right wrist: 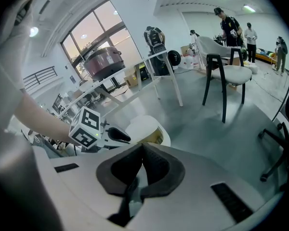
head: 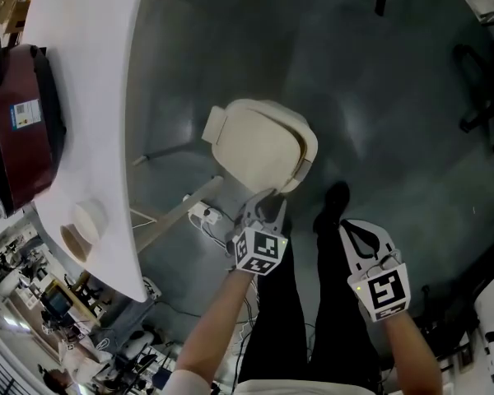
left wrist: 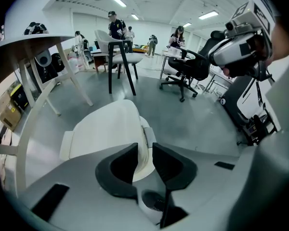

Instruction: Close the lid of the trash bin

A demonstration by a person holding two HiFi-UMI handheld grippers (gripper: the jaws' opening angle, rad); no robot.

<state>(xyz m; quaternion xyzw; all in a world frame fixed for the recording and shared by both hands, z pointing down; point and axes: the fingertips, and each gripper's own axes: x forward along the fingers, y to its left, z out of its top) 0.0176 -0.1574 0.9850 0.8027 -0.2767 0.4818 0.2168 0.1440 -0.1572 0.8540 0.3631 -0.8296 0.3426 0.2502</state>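
Note:
A cream trash bin (head: 306, 156) stands on the grey floor just ahead of the person's feet. Its cream lid (head: 259, 142) lies tilted over the opening, and in the right gripper view a yellowish gap shows under the lid (right wrist: 142, 126). My left gripper (head: 269, 197) points steeply down at the bin's near side. In the left gripper view its jaws (left wrist: 145, 153) stand narrowly apart around the lid's (left wrist: 106, 129) right edge, with a slit still showing beside the right pad. My right gripper (head: 358, 230) hangs to the right above the person's leg, its jaws (right wrist: 142, 148) together and empty.
A white table (head: 90, 97) runs along the left with a maroon cooker (head: 20, 122) and a roll of tape (head: 82, 225) on it. Its legs and cables (head: 204, 214) lie left of the bin. A chair (left wrist: 120, 57) and an office chair (left wrist: 188, 66) stand further off.

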